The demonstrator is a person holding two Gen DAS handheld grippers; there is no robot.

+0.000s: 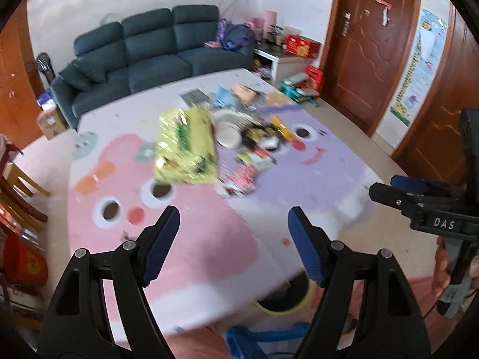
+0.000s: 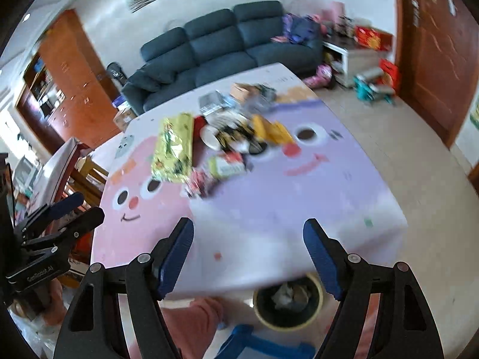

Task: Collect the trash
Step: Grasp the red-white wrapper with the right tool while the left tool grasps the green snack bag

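Observation:
A heap of trash point(image 1: 239, 137) point(image 2: 227, 146) lies mid-table on the pink and purple cloth point(image 1: 185, 233) point(image 2: 299, 209): a big yellow-green wrapper point(image 1: 185, 146) point(image 2: 173, 149), a white paper plate point(image 1: 229, 136), orange and red packets. A yellow-rimmed bin point(image 2: 289, 303) point(image 1: 283, 299) with crumpled paper inside stands on the floor under the table's near edge. My left gripper point(image 1: 233, 242) is open and empty, high above the near part of the table. My right gripper point(image 2: 248, 257) is open and empty too, above the near edge; it also shows at the right of the left wrist view point(image 1: 389, 190).
A blue plastic stool point(image 2: 263, 344) stands on the floor beside the bin, and the person's pink-clad legs point(image 2: 191, 323) are below the table edge. A dark sofa point(image 1: 155, 51) sits behind the table, wooden doors point(image 1: 374, 36) to the right, wooden chairs point(image 1: 18, 197) to the left.

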